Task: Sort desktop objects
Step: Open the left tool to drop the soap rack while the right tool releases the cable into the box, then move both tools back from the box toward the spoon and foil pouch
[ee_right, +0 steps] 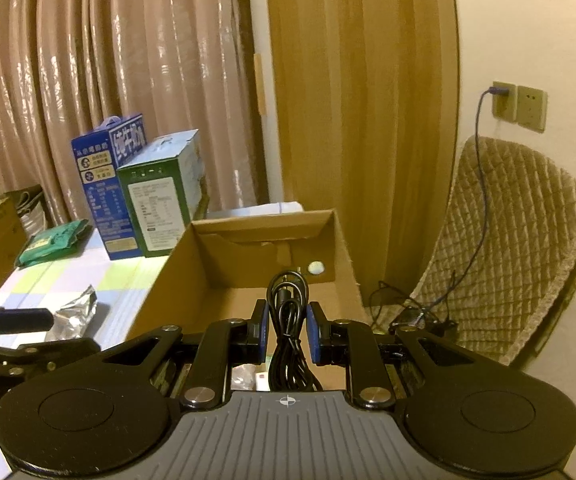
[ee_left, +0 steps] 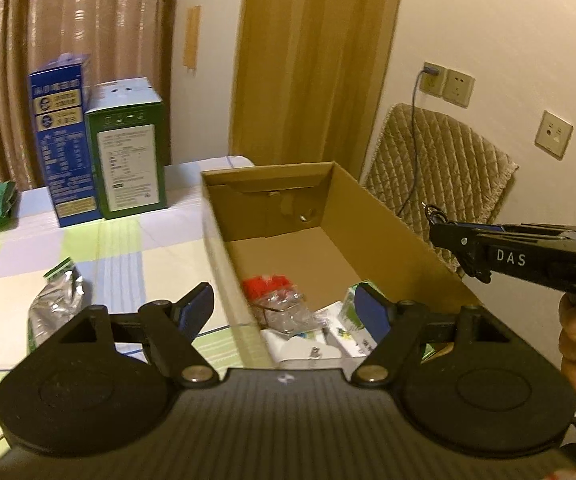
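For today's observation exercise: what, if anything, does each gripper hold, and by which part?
The right gripper is shut on a coiled black cable, pinching the bundle across its middle. The left gripper is open and holds nothing.

"DAS" on right gripper (ee_left: pixel 448 236).

The left black plastic two-finger gripper (ee_left: pixel 283 306) has a ribbed grey top plate with a small crosshair mark, two round black discs at its sides, silver pivot screws on the black link arms, and blue pads inside its fingers (ee_left: pixel 372 312). The right black plastic gripper (ee_right: pixel 286 332) looks the same; its side carries white lettering, apparently "DAS".
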Available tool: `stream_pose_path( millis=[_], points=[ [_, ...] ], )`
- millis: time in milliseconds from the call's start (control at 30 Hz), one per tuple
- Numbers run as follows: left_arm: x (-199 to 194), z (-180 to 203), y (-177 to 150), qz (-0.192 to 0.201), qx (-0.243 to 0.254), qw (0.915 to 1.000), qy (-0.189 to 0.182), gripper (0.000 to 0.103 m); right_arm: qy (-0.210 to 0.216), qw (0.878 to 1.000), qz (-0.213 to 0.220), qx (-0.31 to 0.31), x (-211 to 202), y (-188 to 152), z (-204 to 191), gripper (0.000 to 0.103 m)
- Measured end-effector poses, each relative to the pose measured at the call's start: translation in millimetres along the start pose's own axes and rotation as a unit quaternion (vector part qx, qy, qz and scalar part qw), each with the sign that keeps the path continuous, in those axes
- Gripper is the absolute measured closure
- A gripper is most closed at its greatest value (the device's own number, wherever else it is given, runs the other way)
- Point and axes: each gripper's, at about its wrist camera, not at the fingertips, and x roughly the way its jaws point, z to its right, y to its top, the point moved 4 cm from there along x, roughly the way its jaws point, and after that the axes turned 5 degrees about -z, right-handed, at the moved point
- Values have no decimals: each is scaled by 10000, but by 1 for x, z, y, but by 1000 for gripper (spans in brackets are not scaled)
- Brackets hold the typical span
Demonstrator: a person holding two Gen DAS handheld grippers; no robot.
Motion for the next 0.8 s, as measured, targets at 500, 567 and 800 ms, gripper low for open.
stream_pose_path(
  millis=[500, 567, 800],
  points=[
    [-26, -38, -21, 13, -367, 9990, 266, 30, 300, 9994, -29, 176, 4, 2, -10, 59],
    [-29, -41, -24, 2, -413, 9987, 297, 30, 276, 9994, -47, 203, 1, 0, -9, 59],
    [-42, -48, -33, -51, -412, 9983, 405, 30, 367, 9990, -25, 241, -14, -7, -18, 56]
  ],
)
